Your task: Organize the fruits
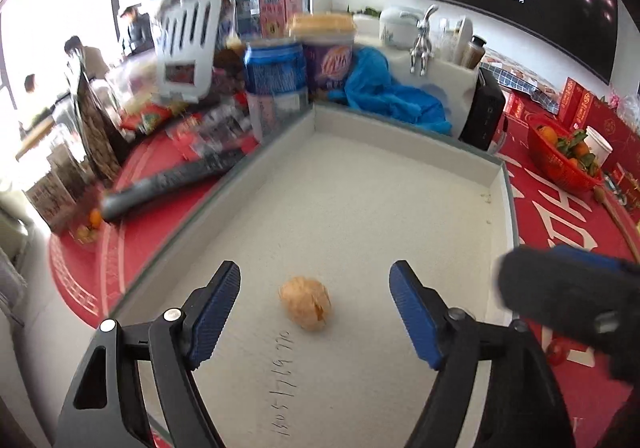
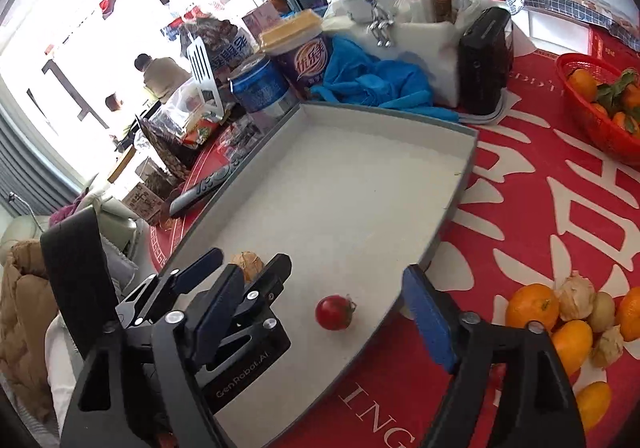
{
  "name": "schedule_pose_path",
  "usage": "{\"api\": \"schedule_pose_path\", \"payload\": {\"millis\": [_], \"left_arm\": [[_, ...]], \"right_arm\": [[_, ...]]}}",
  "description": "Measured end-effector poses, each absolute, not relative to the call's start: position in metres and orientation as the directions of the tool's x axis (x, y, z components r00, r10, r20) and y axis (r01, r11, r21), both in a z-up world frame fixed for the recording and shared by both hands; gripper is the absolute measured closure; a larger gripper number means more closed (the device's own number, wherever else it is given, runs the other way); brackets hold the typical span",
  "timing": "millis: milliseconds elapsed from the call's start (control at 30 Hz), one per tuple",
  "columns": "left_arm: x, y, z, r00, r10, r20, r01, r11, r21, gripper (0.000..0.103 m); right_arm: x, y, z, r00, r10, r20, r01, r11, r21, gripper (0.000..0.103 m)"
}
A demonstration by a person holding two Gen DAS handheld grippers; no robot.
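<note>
A shallow white tray (image 1: 360,176) (image 2: 320,184) lies on the red tablecloth. A tan husked ground-cherry (image 1: 306,302) lies on the tray floor between the open jaws of my left gripper (image 1: 316,312), untouched. In the right wrist view the same husked fruit (image 2: 248,264) shows behind the left gripper (image 2: 236,272). A small red tomato (image 2: 334,312) lies on the tray near its front edge, between the open jaws of my right gripper (image 2: 324,316), which is empty. Loose oranges (image 2: 532,306) and husked fruits (image 2: 576,296) lie on the cloth to the right.
A red basket of tangerines (image 2: 600,104) (image 1: 564,156) stands at the far right. Behind the tray are a blue can (image 2: 260,88), a purple cup (image 2: 304,56), a blue cloth (image 2: 372,80), a black box (image 2: 484,60) and a dark marker (image 2: 200,192).
</note>
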State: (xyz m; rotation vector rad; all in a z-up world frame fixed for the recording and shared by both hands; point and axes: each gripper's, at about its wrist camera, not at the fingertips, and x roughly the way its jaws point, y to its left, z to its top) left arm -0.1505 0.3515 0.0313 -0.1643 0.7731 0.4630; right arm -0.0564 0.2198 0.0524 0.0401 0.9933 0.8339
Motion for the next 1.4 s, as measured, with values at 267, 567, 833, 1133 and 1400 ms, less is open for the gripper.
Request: {"api": "schedule_pose_path", "payload": {"millis": [267,567,833,1133,1400], "left_arm": [[-0.159,0.291,0.060,0.768,0.094,-0.634,-0.183,0.980,-0.077,0.019],[-0.161,0.195,0.031,0.697,-0.037,-0.716,0.065,0.998,0.011,0.018],[-0.165,0.177,0.003,0.617,0.000,-0.787,0.011,1.000,0.009,0.018],[-0.140,0.167,0.002,0.560,0.002,-0.829,-0.017,1.000,-0.009,0.000],[-0.130,0.151,0.000,0.583,-0.021,-0.812,0.022,1.000,-0.010,0.000]], "right_arm": [[-0.066,0.119,0.093,0.495,0.572,-0.654,-0.475,0.809,0.348,0.000],[-0.062,-0.031,0.048,0.607,0.156,-0.779,-0.070,0.987,0.144,0.001],[-0.056,-0.066,-0.003,0.556,0.059,-0.829,-0.022,0.998,0.056,0.000],[-0.053,-0.055,-0.007,0.548,0.048,-0.835,-0.059,0.998,0.019,0.000],[-0.058,-0.056,-0.006,0.570,0.051,-0.820,-0.062,0.998,0.019,0.000]]}}
